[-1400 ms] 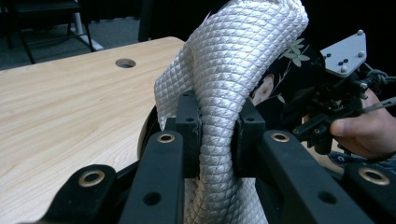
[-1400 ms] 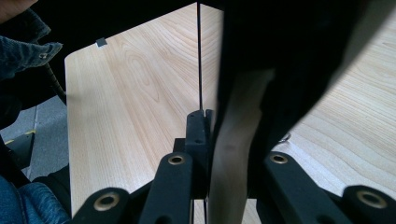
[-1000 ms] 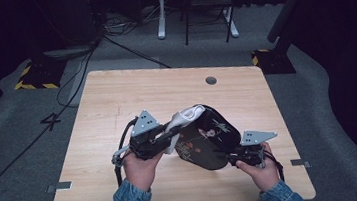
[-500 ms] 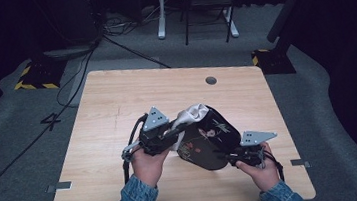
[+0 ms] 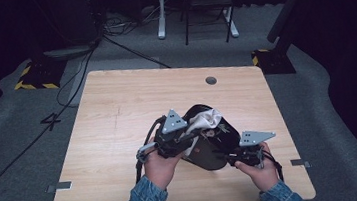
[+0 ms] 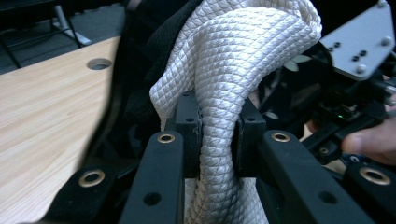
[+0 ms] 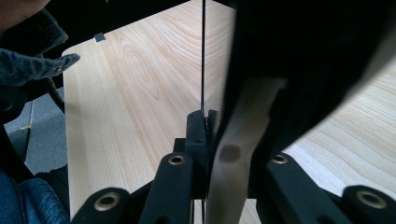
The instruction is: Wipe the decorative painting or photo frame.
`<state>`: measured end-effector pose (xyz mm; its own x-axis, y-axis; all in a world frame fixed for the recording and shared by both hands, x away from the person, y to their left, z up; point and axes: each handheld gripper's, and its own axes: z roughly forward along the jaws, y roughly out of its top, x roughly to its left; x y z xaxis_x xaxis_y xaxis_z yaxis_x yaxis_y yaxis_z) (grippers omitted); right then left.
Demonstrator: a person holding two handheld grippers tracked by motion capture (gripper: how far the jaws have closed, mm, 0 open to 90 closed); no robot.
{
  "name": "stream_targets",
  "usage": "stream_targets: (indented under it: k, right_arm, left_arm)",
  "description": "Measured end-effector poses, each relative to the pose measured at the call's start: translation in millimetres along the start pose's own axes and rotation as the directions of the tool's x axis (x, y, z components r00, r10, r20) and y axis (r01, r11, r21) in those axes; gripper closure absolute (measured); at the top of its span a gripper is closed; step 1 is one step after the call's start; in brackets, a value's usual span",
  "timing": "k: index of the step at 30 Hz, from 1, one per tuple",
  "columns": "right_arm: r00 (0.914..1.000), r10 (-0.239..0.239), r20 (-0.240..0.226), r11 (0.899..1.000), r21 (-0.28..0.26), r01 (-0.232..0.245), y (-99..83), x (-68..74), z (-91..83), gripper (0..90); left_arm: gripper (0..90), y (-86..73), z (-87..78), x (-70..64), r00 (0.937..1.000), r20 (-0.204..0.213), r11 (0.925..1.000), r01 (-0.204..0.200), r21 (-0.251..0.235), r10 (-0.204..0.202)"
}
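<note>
A black bag [image 5: 211, 156] lies on the wooden table [image 5: 117, 112], near its front edge. My left gripper [image 5: 190, 137] is shut on a white quilted cloth [image 5: 208, 119], which is bunched at the bag's upper opening. In the left gripper view the cloth [image 6: 233, 70] rises from between the jaws of the gripper [image 6: 217, 135], with the bag's dark inside behind it. My right gripper [image 5: 234, 158] is at the bag's right front side. In the right gripper view the gripper [image 7: 210, 128] is shut on the bag's edge, and the black bag [image 7: 317, 56] looms close on the right.
A round cable hole [image 5: 210, 80] sits near the table's far edge. A denim sleeve [image 7: 28, 65] shows at the left of the right gripper view. Chair and stand legs [image 5: 198, 23] are on the floor beyond the table. Bare wood lies to the left and behind the bag.
My left gripper has moved right and forward with the white cloth, bringing it over the bag's opening. The right gripper has stayed in place on the bag.
</note>
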<state>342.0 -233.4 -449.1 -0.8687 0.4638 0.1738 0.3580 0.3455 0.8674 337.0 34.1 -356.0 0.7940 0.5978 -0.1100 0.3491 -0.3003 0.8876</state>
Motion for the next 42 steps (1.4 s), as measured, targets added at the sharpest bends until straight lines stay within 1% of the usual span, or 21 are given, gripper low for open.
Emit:
stream_targets:
  k: [1,7,9,11,12,14,15,16,17,18,20,23,25,27,30,31,35,36,39,40,42]
  right_arm:
    - [1.0000,0.000,0.001,1.000,0.000,0.000,0.0,0.0,0.0,80.2]
    - [1.0000,0.003,0.001,1.000,0.001,-0.003,-0.3,-0.4,-0.3,80.3]
    - [1.0000,0.003,0.001,1.000,0.002,-0.003,-0.4,-0.5,-0.3,80.3]
    - [1.0000,0.004,0.001,1.000,-0.001,-0.004,-0.5,-0.5,-0.5,80.3]
    - [1.0000,0.003,0.002,1.000,-0.004,-0.003,-0.2,-0.5,-0.6,80.3]
    - [1.0000,0.003,0.001,1.000,-0.004,-0.003,-0.1,-0.5,-0.6,80.3]
    - [1.0000,0.003,0.001,1.000,-0.004,-0.003,-0.1,-0.5,-0.6,80.3]
    - [1.0000,0.004,0.000,1.000,-0.003,-0.004,-0.3,-0.6,-0.9,80.4]
    - [1.0000,0.004,0.000,1.000,-0.003,-0.004,-0.3,-0.6,-0.9,80.4]
    - [1.0000,0.005,0.001,1.000,-0.002,-0.005,-0.5,-0.5,-1.1,80.4]
    - [1.0000,0.005,0.001,1.000,-0.003,-0.005,-0.4,-0.3,-1.3,80.3]
    - [1.0000,0.005,0.002,1.000,-0.002,-0.005,-0.3,-0.1,-1.3,80.4]
    - [1.0000,0.006,0.001,1.000,-0.004,-0.006,-0.4,-0.2,-1.3,80.3]
    - [1.0000,0.006,0.000,1.000,-0.004,-0.006,-0.4,-0.3,-1.3,80.3]
    - [1.0000,0.007,0.000,1.000,-0.004,-0.007,-0.5,-0.2,-1.4,80.3]
    - [1.0000,0.008,-0.001,1.000,-0.004,-0.008,-0.5,-0.3,-1.4,80.3]
    - [1.0000,0.007,0.000,1.000,-0.003,-0.007,-0.4,-0.3,-1.2,80.3]
    - [1.0000,0.008,0.000,1.000,-0.003,-0.008,-0.3,-0.2,-1.1,80.3]
    - [1.0000,0.010,0.001,1.000,0.000,-0.010,0.1,0.4,-0.7,80.3]
    - [1.0000,0.010,0.001,1.000,0.000,-0.010,0.1,0.4,-0.7,80.3]
    - [0.9999,0.012,0.002,1.000,0.002,-0.012,0.1,0.5,-0.4,80.3]
  left_arm:
    - [76.8,0.0,0.0,0.0,1.0000,0.000,1.0000,0.000,0.000,0.000]
    - [76.7,1.0,9.6,-9.5,0.9990,0.039,0.9996,-0.022,0.019,0.021]
    - [76.7,1.1,9.8,-9.7,0.9989,0.038,0.9995,-0.026,0.020,0.026]
    - [76.7,0.7,9.1,-8.2,0.9991,0.038,0.9996,-0.021,0.016,0.020]
    - [76.7,-0.3,7.2,-6.1,0.9996,0.027,0.9999,-0.013,0.009,0.013]
    - [76.6,-1.3,4.0,-3.8,0.9999,-0.001,0.9999,-0.016,0.002,0.016]
    - [76.6,-1.3,4.0,-3.8,0.9999,-0.001,0.9999,-0.016,0.002,0.016]
    - [76.6,-1.7,0.3,0.6,0.9997,-0.022,0.9999,-0.008,-0.011,0.008]
    - [76.7,-1.7,0.3,0.6,0.9997,-0.022,0.9999,-0.008,-0.011,0.008]
    - [76.6,-1.9,-3.7,6.0,0.9994,-0.033,0.9998,0.008,-0.020,-0.008]
    - [76.6,-2.1,-5.5,8.3,0.9991,-0.041,0.9997,0.013,-0.022,-0.014]
    - [76.6,-3.1,-11.0,14.2,0.9967,-0.080,0.9994,0.014,-0.031,-0.017]
    - [76.6,-3.7,-14.3,18.9,0.9958,-0.086,0.9988,0.028,-0.040,-0.032]
    - [76.6,-4.5,-18.8,23.8,0.9931,-0.109,0.9983,0.037,-0.045,-0.042]
    - [76.6,-5.3,-21.4,27.3,0.9920,-0.115,0.9976,0.047,-0.051,-0.052]
    - [76.6,-5.9,-22.2,29.0,0.9914,-0.115,0.9969,0.055,-0.056,-0.061]
    - [76.6,-5.9,-19.4,25.1,0.9934,-0.101,0.9975,0.051,-0.049,-0.055]
    - [76.6,-5.4,-16.7,22.0,0.9954,-0.083,0.9982,0.045,-0.041,-0.048]
    - [76.6,-3.7,-6.7,10.8,0.9986,-0.051,0.9998,0.015,-0.016,-0.016]
    - [76.6,-3.7,-6.7,10.8,0.9986,-0.051,0.9998,0.015,-0.016,-0.016]
    - [76.6,-3.3,0.6,3.4,0.9995,-0.031,1.0000,-0.001,0.001,0.001]
